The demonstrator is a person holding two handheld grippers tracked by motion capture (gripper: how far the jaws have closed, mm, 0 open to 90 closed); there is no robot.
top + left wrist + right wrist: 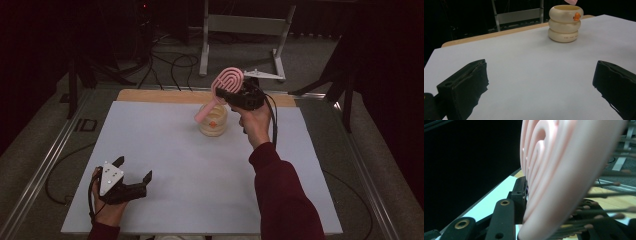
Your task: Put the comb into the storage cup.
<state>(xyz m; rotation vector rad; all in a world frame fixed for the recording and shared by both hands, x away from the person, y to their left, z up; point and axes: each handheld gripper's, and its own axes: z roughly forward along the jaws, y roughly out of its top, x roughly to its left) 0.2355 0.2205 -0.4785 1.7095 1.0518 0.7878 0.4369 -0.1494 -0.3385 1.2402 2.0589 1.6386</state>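
A pink hairbrush (226,86) with a looped, ridged head hangs tilted in the air, its handle end pointing down toward a cream ringed cup (212,121). My right gripper (227,94) is shut on the brush's head, above and just right of the cup. In the right gripper view the pink head (554,170) looms close, with its bristles sticking out to the right. The cup (565,23) bears a small orange mark and stands at the far middle of the white table (175,165). My left gripper (134,170) rests open at the front left with nothing between its jaws.
A wooden strip (160,96) runs along the table's far edge. Beyond it stand a metal frame (245,30) and cables on the floor. A person's dark red sleeve (282,200) reaches across the right front.
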